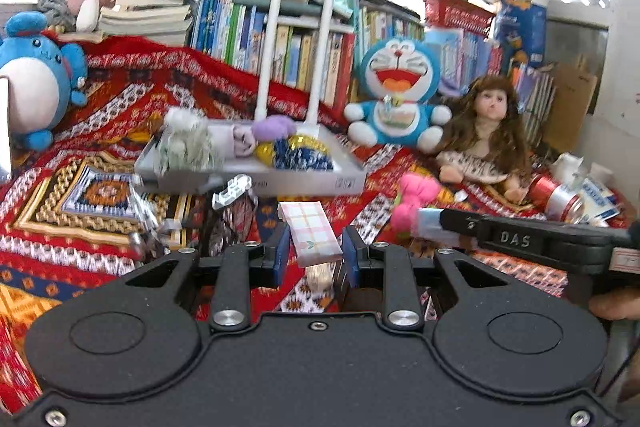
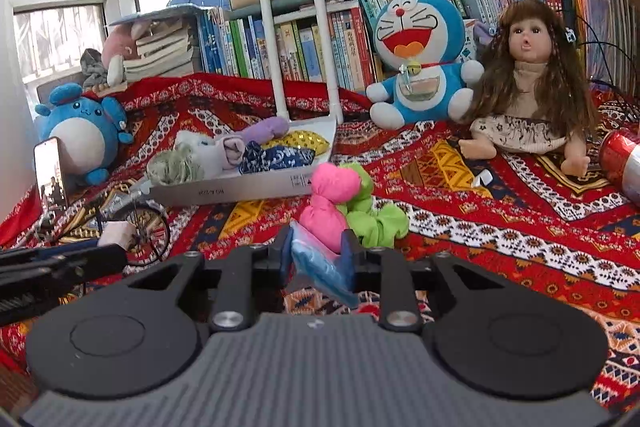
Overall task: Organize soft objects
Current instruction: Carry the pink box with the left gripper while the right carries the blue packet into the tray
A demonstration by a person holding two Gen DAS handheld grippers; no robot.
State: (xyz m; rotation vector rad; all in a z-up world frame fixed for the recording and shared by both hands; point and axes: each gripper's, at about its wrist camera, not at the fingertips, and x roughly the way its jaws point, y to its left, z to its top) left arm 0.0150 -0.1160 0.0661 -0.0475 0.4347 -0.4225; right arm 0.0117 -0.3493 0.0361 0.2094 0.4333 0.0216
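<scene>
1. The left gripper [image 1: 314, 253] is clamped on a small plaid pouch [image 1: 311, 233], a flat, slab-like packet in pale pink and white check, held off the cloth between both blue pads.
2. The right gripper [image 2: 318, 259] pinches a light blue, crinkly soft piece [image 2: 320, 265]; a pink stuffed bundle [image 2: 330, 201] rises from it and seems joined to it, so both look held.
3. Just beside the pink bundle, a green ruffled fabric piece [image 2: 372, 213] lies on the patterned red blanket [image 2: 500, 223]; whether it touches the jaws I cannot tell.
4. The grey cardboard tray [image 2: 240, 189] with a white pipe handle [image 2: 286, 15] already holds several soft items: purple, gold sequined, dark blue printed, pale green.
5. My judgement: the sorting is well underway, with the two held items and the green piece left to place.
</scene>
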